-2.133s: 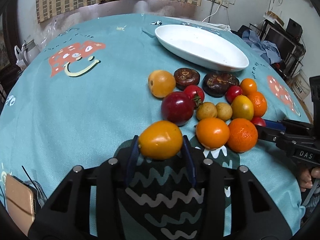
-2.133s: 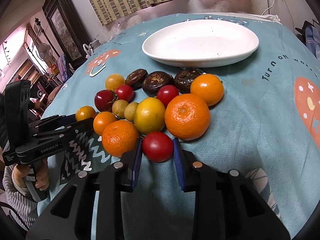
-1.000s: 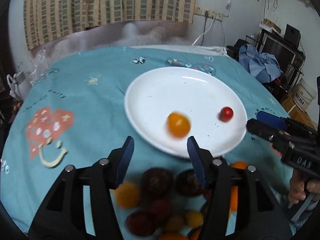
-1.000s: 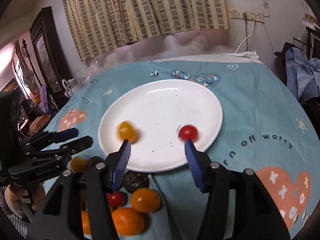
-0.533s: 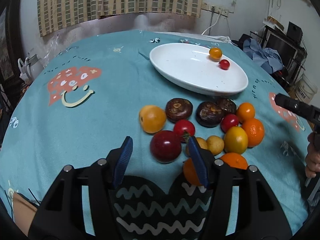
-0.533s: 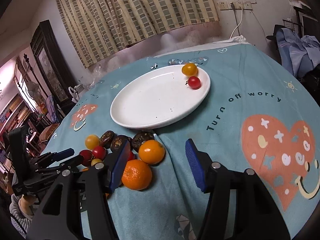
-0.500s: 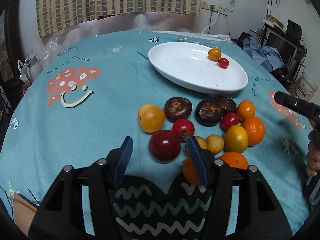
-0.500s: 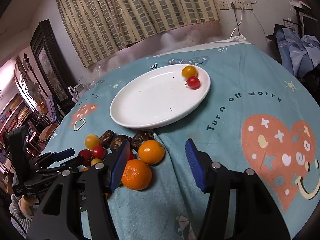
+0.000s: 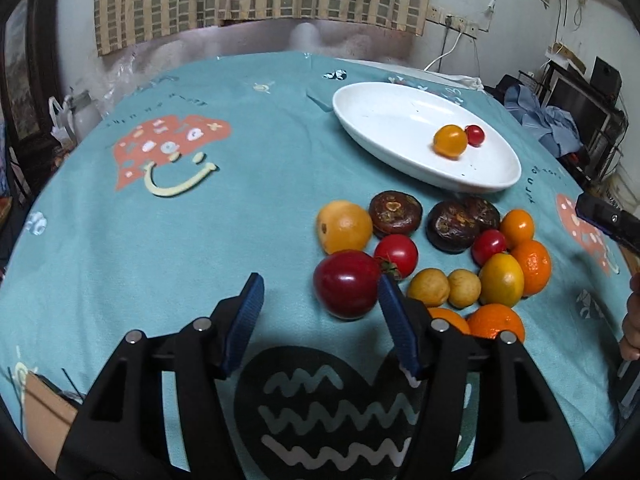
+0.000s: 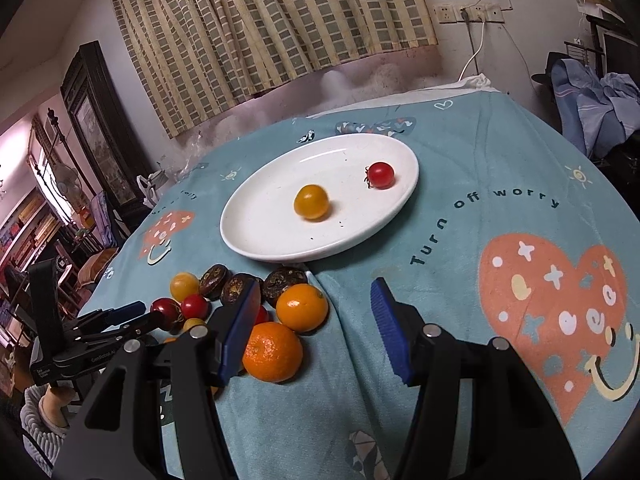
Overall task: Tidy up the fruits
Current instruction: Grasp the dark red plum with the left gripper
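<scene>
A white oval plate holds a yellow-orange fruit and a small red tomato. Several fruits lie in a cluster on the teal cloth. My left gripper is open, and a dark red plum lies between its fingers near the right one. My right gripper is open and empty, with a mandarin and an orange beside its left finger.
The cluster has dark brown fruits, a red tomato, small yellow fruits and oranges. The round table's edge drops off to a cluttered room. The other gripper shows at the right edge and at the left.
Both grippers released their fruits onto the plate and drew back. My left gripper has moved in on the dark red plum. The yellow-orange fruit has rolled toward the plate's middle.
</scene>
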A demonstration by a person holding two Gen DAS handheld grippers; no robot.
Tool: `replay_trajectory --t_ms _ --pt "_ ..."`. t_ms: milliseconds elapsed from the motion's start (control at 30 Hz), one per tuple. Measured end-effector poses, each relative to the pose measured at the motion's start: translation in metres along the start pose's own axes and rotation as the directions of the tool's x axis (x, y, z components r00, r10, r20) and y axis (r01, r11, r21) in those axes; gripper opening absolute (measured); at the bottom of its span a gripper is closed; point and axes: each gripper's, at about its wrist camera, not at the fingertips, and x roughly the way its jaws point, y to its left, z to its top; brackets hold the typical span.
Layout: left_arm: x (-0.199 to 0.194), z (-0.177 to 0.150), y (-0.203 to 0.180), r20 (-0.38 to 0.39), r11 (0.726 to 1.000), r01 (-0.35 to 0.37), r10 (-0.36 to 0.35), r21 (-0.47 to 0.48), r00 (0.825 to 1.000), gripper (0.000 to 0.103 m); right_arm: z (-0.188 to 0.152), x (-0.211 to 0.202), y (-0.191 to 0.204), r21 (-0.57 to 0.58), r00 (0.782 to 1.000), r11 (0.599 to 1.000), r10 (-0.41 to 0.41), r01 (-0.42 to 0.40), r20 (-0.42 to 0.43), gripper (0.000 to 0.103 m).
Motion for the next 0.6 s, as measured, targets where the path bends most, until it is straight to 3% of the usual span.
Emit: replay_trajectory --t_ms 133,467,600 --pt "0.01 0.001 -0.013 -0.031 0.998 0.049 -0.048 0.044 0.998 0.039 0.0 0.001 0.001 -0.007 1.0 1.0 0.006 -0.006 -0.006 0.058" --pt "0.021 0.002 -0.02 -0.053 0.996 0.053 -0.05 0.071 0.997 0.038 -0.01 0.017 0.013 -0.073 0.995 0.997 0.015 -0.022 -0.103 0.058" --pt "0.015 0.002 -0.016 -0.034 0.998 0.035 -0.033 0.053 0.999 0.038 -0.02 0.026 0.024 -0.13 0.988 0.991 0.013 -0.033 -0.156 0.045"
